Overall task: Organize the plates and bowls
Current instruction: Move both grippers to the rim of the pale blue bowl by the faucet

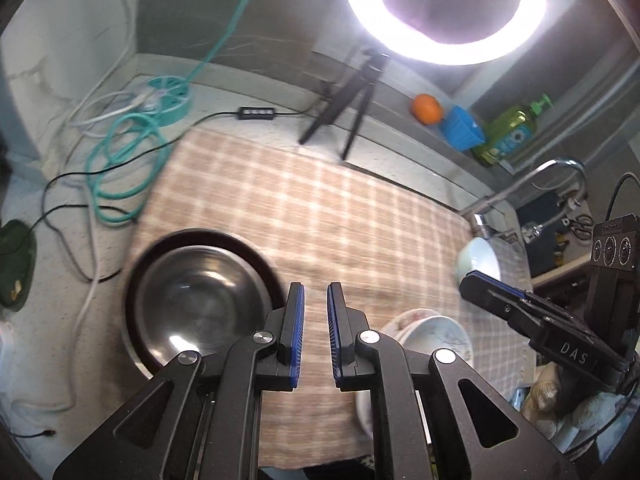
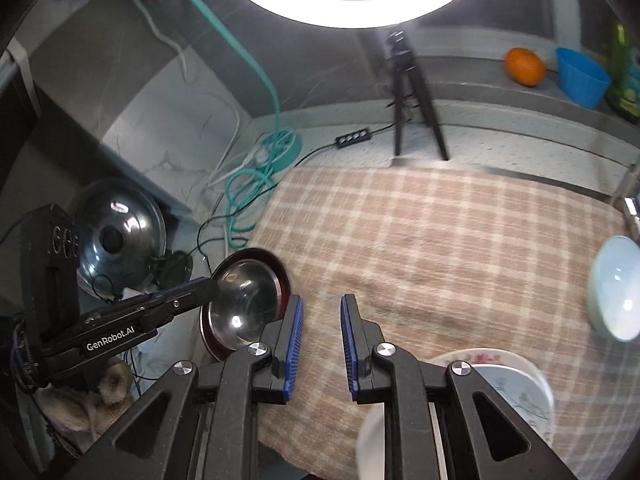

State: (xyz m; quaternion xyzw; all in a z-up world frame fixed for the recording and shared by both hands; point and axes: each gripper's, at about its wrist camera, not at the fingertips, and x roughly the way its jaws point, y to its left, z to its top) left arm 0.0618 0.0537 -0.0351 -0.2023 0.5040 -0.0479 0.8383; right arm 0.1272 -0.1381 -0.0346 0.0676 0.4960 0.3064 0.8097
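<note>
A steel bowl (image 1: 196,296) sits in a dark red plate (image 1: 264,264) at the left edge of the checked cloth (image 1: 320,208). It also shows in the right wrist view (image 2: 244,300). A stack of white floral plates (image 1: 432,336) lies at the near right, also in the right wrist view (image 2: 516,392). A pale blue bowl (image 1: 478,258) stands tilted at the far right, also in the right wrist view (image 2: 614,288). My left gripper (image 1: 316,292) is open and empty beside the steel bowl. My right gripper (image 2: 320,304) is open and empty above the cloth.
A ring light on a black tripod (image 1: 352,96) stands behind the cloth. Teal and white cables (image 1: 124,148) lie at the back left. An orange (image 1: 428,109), a blue cup (image 1: 462,128) and a green bottle (image 1: 508,132) sit on the ledge. A tap (image 1: 532,184) is at right. A steel lid (image 2: 120,236) leans at left.
</note>
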